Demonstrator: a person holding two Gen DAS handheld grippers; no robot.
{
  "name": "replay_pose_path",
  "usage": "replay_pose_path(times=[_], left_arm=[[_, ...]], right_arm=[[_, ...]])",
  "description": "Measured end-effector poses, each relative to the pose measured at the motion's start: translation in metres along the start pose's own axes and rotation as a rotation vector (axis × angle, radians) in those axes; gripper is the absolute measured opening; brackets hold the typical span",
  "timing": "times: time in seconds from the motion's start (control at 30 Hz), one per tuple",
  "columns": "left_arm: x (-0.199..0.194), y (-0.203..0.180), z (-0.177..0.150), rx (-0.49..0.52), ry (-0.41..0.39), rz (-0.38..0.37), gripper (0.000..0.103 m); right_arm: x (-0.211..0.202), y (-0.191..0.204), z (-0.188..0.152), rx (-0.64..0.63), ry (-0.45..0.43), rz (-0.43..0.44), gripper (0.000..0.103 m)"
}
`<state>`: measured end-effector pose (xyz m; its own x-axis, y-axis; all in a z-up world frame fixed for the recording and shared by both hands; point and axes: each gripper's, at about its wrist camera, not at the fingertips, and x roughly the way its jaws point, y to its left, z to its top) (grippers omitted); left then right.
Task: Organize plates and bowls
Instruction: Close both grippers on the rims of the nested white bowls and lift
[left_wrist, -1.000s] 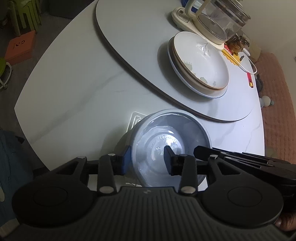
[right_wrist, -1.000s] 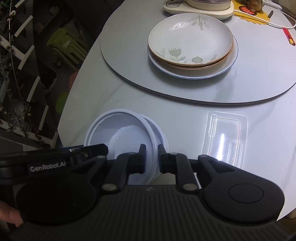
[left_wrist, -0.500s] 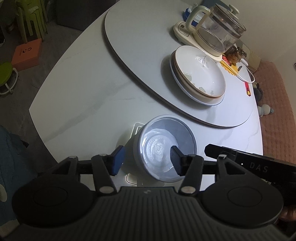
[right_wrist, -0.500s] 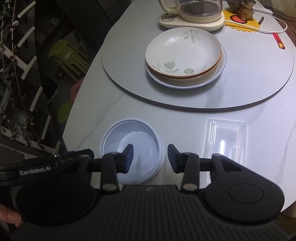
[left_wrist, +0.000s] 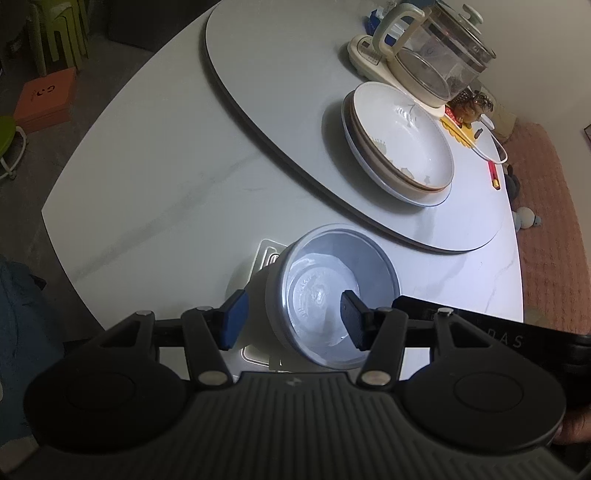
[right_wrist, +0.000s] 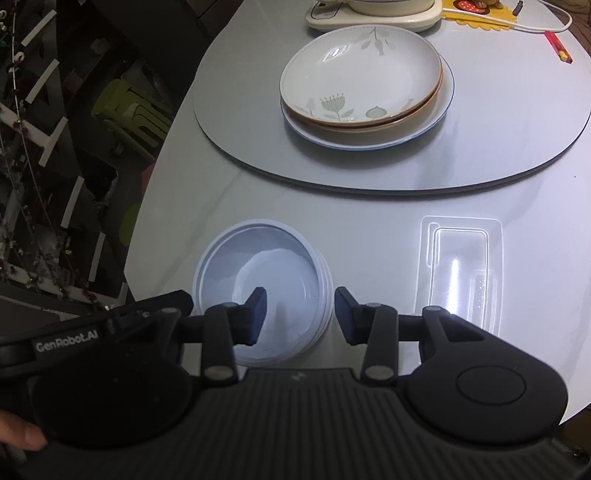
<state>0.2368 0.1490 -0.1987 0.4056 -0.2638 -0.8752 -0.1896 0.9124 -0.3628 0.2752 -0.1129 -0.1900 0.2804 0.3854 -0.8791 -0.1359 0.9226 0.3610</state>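
Left wrist view: your left gripper (left_wrist: 293, 319) stands spread, its fingers either side of the near wall of the white plastic bowls (left_wrist: 338, 295), gripping nothing; the right finger sits over the bowl's inside, the blue-padded left finger hangs clear of the outer wall; the bowls rest on the marble table (left_wrist: 147, 192) directly ahead of your fingertips, partly covering a clear plastic tray (left_wrist: 267, 251); farther ahead and to the right, the stacked plates (left_wrist: 400, 147) lie on the grey turntable (left_wrist: 280, 74); a glass kettle (left_wrist: 439, 55) stands beyond them.

Right wrist view: your right gripper (right_wrist: 299, 314) is likewise spread and holds nothing; its left finger hangs over the inside of the nested bowls (right_wrist: 264, 291), its right finger just outside the rim; whether either touches cannot be told; the clear tray (right_wrist: 461, 269) lies to the right of your fingers, apart from the bowls; the floral plate stack (right_wrist: 364, 85) sits well ahead on the turntable (right_wrist: 480, 147).
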Motion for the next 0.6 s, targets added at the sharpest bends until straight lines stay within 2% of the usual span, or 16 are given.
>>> replay_pose_path(times=[0.37,0.6], left_arm=[[0.044,0.014,0.005,-0.018,0.060,-0.042,0.060],[0.070,0.013,0.011,0.022,0.075,-0.060,0.059]], right_arm=[[0.027,-0.008,-0.003,0.051,0.009,-0.015,0.043],[0.048,-0.016,-0.002,0.081,0.003,-0.023,0.043]])
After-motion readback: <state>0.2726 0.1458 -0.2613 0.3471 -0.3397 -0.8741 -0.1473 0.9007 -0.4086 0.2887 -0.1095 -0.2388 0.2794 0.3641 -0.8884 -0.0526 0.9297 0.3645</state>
